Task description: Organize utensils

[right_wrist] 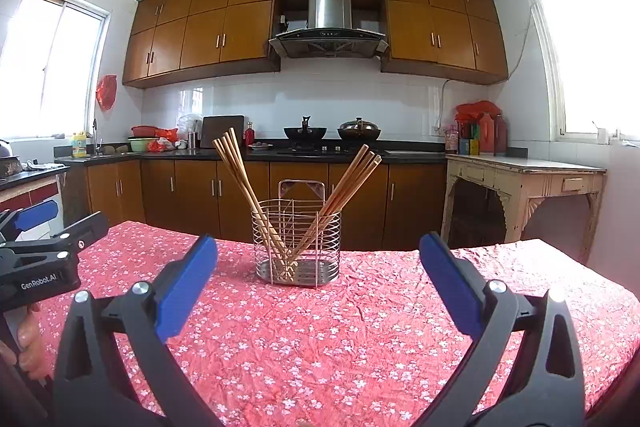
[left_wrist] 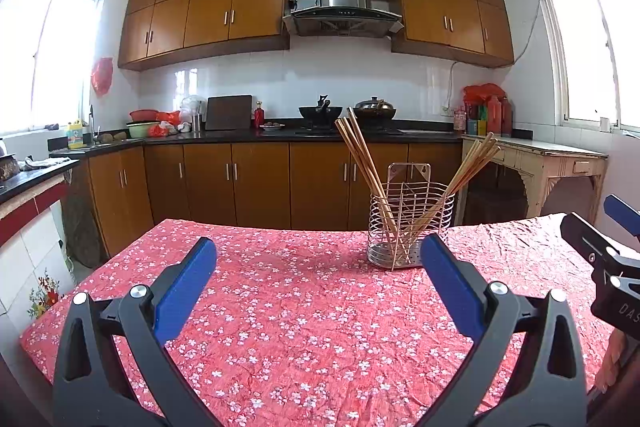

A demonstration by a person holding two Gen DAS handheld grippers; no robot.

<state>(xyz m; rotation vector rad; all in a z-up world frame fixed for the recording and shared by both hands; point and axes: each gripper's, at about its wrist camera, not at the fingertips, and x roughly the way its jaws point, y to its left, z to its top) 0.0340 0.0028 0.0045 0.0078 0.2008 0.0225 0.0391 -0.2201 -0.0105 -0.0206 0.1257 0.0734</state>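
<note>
In the left wrist view, your left gripper (left_wrist: 318, 263) is low in the frame with its jaws wide apart and nothing in them. The wire basket (left_wrist: 410, 235) stands on the desk (left_wrist: 280, 327), right of the middle. Chopsticks (left_wrist: 362, 171) lean out of it in two bunches. Your right gripper (left_wrist: 608, 247) peeks in at the right edge.

In the right wrist view, your right gripper (right_wrist: 318, 263) also has its jaws wide apart and empty. The wire basket (right_wrist: 297, 243) sits in the middle, chopsticks (right_wrist: 240, 179) inside.
</note>
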